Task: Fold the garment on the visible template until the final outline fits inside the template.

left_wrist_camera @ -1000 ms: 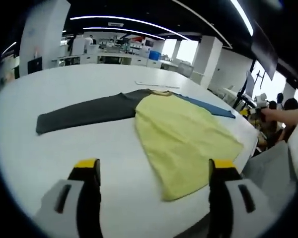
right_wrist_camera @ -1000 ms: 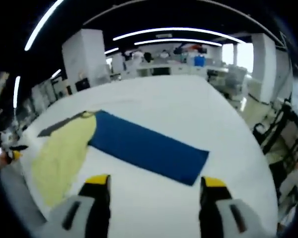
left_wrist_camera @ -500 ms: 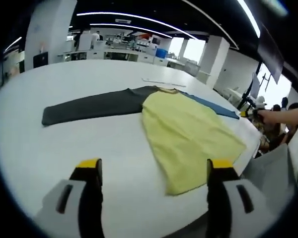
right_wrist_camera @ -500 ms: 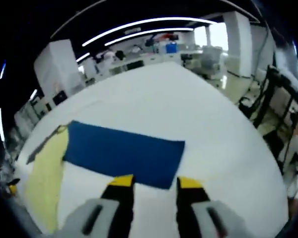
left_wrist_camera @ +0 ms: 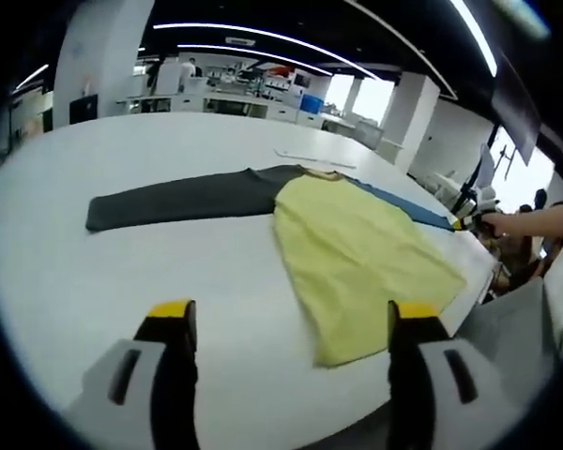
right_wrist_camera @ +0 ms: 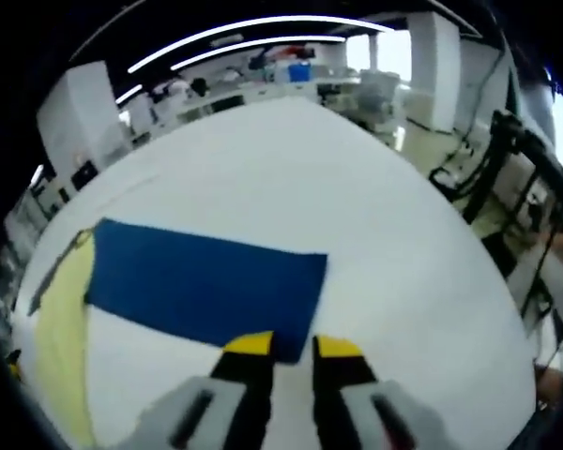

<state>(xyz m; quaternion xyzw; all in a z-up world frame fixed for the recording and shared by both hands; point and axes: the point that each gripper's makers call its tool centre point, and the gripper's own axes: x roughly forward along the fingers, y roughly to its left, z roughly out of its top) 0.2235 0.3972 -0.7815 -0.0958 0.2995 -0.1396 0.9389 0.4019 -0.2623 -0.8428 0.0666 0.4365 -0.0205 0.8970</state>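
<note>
The garment (left_wrist_camera: 357,244) lies spread flat on the white worktop (left_wrist_camera: 122,272): a yellow body in the middle, a dark grey sleeve (left_wrist_camera: 183,195) stretched out to one side and a blue sleeve (right_wrist_camera: 206,286) to the other.

In the left gripper view, the left gripper (left_wrist_camera: 286,323) hangs above the worktop with its yellow-tipped jaws set wide apart, holding nothing and touching nothing; the near hem of the yellow body sits between the two jaws, further along the worktop. At the far right of that view a person's hand (left_wrist_camera: 507,223) holds the other gripper near the end of the blue sleeve.

In the right gripper view, the right gripper (right_wrist_camera: 291,345) has its jaws drawn narrow, with only a slim gap between the yellow tips. They sit at the near corner of the blue sleeve's cuff edge; I cannot tell whether cloth is pinched between them.
</note>
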